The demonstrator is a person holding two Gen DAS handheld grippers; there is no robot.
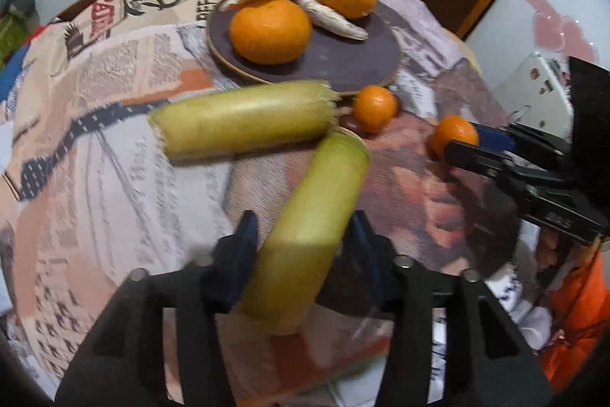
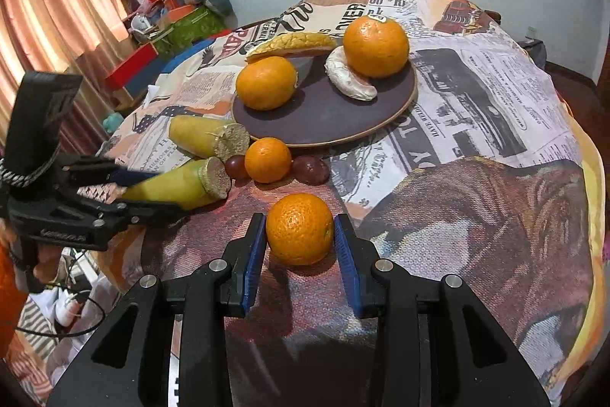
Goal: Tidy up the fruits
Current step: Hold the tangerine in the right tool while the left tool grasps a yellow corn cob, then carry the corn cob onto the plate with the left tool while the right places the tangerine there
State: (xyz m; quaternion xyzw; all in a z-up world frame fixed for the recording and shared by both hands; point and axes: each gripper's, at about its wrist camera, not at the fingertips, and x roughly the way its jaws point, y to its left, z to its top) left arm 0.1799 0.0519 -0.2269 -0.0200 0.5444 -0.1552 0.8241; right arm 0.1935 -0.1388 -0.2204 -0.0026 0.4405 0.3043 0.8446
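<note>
The right gripper [image 2: 300, 246] brackets a small orange [image 2: 299, 228] on the newspaper-print cloth [image 2: 476, 124], blue pads touching its sides. At left, the left gripper [image 2: 148, 189] closes around a yellow-green cut stalk [image 2: 183, 187]. Behind, a dark round plate [image 2: 331, 117] carries two larger oranges.

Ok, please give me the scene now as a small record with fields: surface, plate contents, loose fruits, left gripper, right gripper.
surface: table cloth with newspaper print
plate contents: dark round plate holds two oranges, a peel piece and a whitish segment
loose fruits: second green cane piece, small orange, two dark round fruits beside it
left gripper: left gripper around near green cane piece
right gripper: right gripper shut on front orange, which rests on the cloth
</note>
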